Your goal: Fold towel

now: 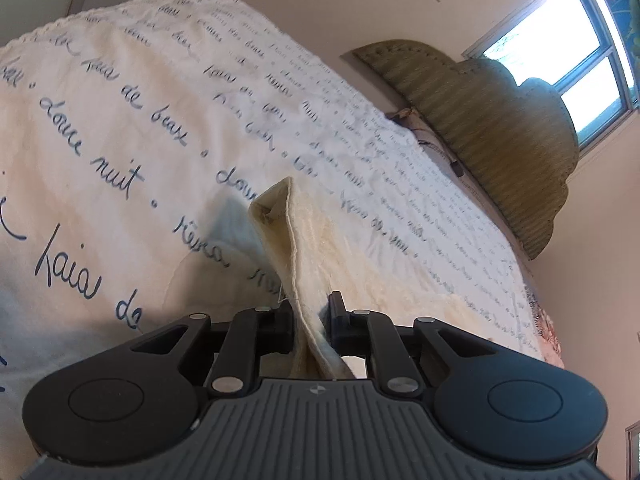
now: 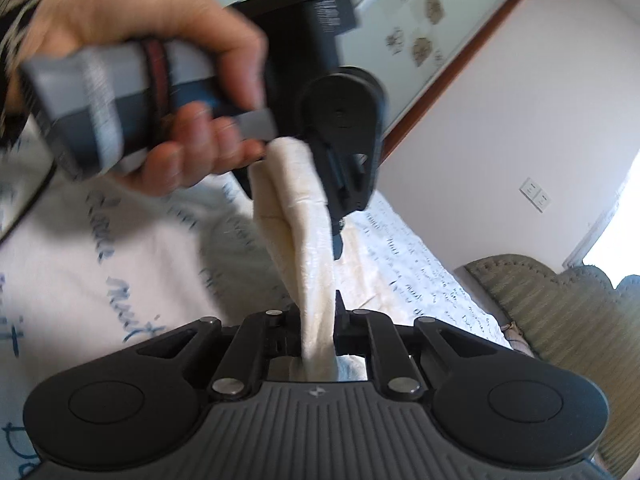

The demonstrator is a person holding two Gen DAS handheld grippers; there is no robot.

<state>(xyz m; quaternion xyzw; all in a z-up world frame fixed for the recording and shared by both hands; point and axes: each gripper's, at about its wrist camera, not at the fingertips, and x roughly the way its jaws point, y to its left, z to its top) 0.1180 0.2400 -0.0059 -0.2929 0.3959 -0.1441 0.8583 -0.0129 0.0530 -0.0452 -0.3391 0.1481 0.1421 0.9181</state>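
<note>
The left gripper (image 1: pixel 310 312) sits at the bottom middle of the left wrist view. Its two black jaws are pinched tight on the cream towel (image 1: pixel 296 240). A folded corner of the towel sticks up above the jaws, in the middle of the frame. Behind it lies a white bedspread (image 1: pixel 120 120) with blue writing on it. A green headboard (image 1: pixel 500 128) stands at the upper right, beside a bright window (image 1: pixel 560 48).

In the right wrist view, the right gripper (image 2: pixel 318 316) at the bottom middle is also squeezed shut on the towel (image 2: pixel 308 264). The towel runs up like a band to the other gripper, which a hand (image 2: pixel 160 92) holds at the upper left.
</note>
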